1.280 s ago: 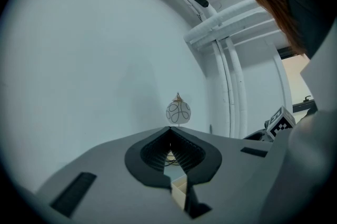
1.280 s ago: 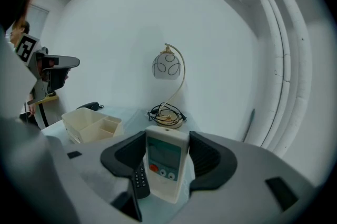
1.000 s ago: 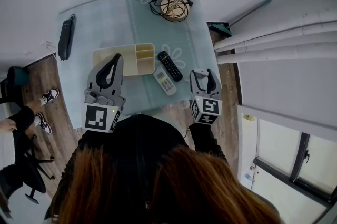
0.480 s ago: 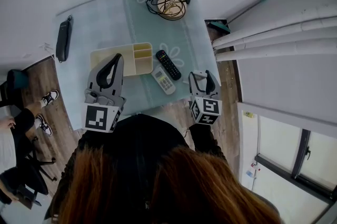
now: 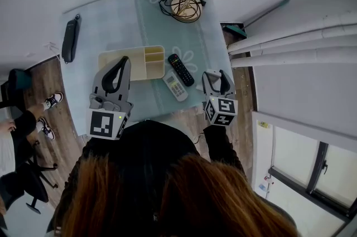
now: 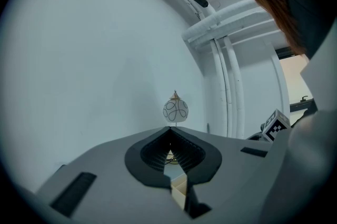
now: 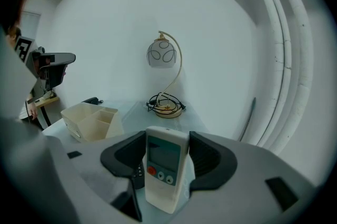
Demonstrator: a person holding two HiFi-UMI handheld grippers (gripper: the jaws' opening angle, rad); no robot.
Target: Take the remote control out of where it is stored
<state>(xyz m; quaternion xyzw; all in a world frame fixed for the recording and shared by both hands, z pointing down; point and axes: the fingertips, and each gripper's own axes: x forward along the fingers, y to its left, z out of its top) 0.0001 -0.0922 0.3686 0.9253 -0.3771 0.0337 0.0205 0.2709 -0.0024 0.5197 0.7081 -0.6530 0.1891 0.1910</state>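
Pale blue-green cloth covers the table (image 5: pixel 111 13). Cream organiser box (image 5: pixel 139 51) sits mid-table: one long bay, with small divided bays at its right end, bare cream floors showing. White remote (image 5: pixel 175 87) and black remote (image 5: pixel 180 69) lie flat on the cloth outside the box, side by side, just off its right end. Left gripper (image 5: pixel 120 58): jaws together, nothing between them, over the box's near side. Right gripper (image 5: pixel 217 75): jaws wide apart, white remote framed in the gap, not gripped.

Soft, even daylight; sharp focus; both gripper views bend strongly and darken at the edges.
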